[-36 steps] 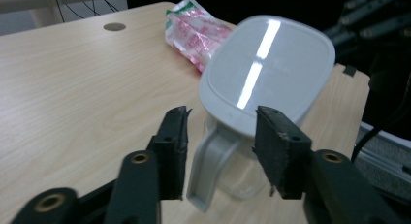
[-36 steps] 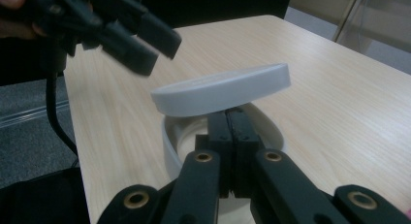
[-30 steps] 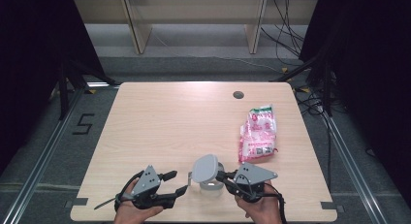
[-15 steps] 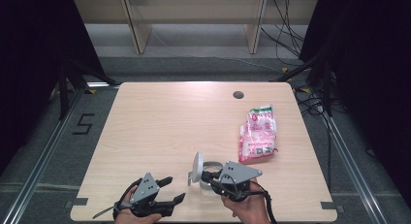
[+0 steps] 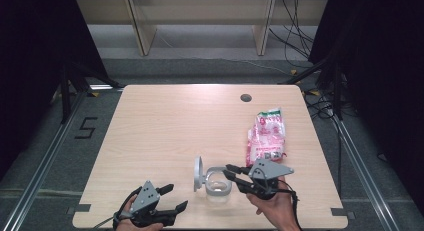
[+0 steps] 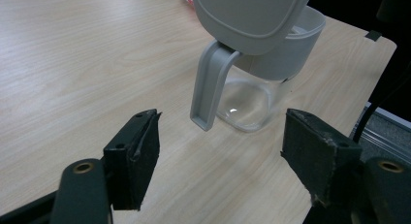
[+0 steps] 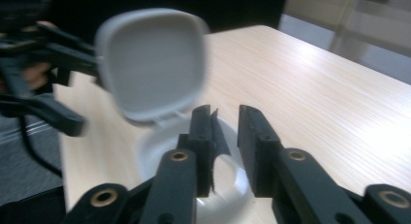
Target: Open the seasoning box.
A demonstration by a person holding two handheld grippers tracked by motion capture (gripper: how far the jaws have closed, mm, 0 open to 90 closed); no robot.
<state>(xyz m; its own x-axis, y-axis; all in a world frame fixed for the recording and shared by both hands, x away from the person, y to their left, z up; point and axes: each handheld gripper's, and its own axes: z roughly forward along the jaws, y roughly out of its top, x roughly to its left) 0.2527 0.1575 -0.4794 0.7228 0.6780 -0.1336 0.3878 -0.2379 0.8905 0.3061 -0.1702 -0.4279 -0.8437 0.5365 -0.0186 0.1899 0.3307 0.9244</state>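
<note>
Jug [image 5: 216,183]: clear, grey collar, handle and lid [image 5: 198,173] flipped upright; stands at the bench's [image 5: 165,131] six o'clock edge. Right gripper [image 5: 231,174]: fingers just parting over the rim, gripping nothing; withdraw gently. Left gripper [image 5: 174,197]: fingers opening wide, empty, at the jug's eight o'clock; steady the handle [image 6: 208,86].

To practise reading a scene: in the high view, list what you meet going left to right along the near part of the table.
left gripper → raised grey lid → clear container → right gripper → pink packet
</note>
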